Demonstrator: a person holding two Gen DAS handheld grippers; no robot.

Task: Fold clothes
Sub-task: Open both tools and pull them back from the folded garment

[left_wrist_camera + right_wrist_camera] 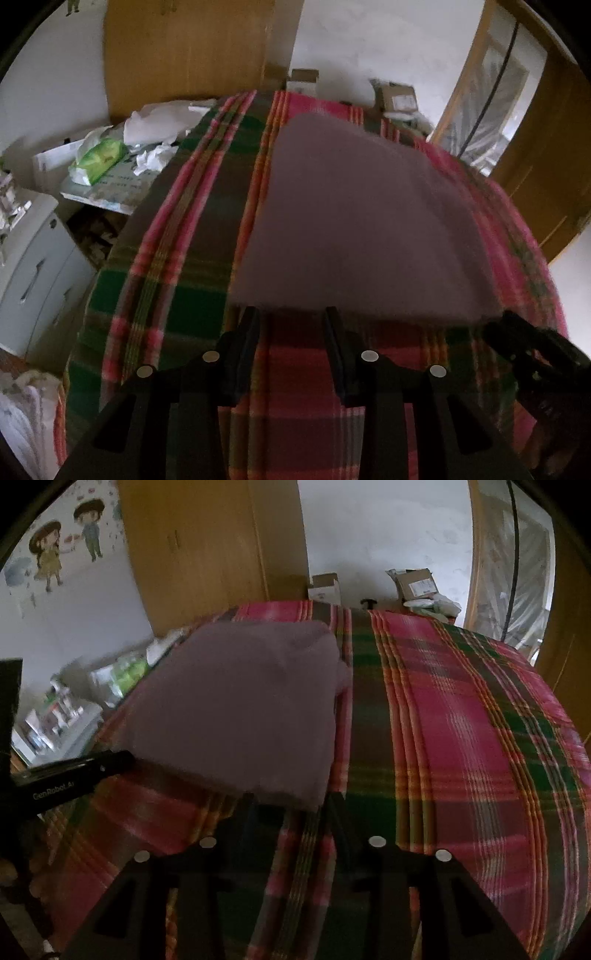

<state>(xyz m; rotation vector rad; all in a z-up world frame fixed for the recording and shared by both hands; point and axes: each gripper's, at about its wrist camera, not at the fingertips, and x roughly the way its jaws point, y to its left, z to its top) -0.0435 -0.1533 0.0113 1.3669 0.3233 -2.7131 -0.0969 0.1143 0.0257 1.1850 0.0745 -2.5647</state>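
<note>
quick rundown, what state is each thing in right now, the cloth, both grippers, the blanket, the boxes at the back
purple garment: lying flat on the blanket, looks folded, held by neither gripper
left gripper: open, at the garment's near edge
right gripper: open, at the garment's near corner
plaid blanket: spread flat
cardboard boxes: flaps open

The left gripper (291, 314) points forward with its two black fingers (248, 332) spread apart, nothing between them. The right gripper (291, 801) points the same way, its fingers (338, 812) likewise parted with nothing between them. The two sit side by side, near each other: each one's black body shows at the edge of the other's view.
</note>
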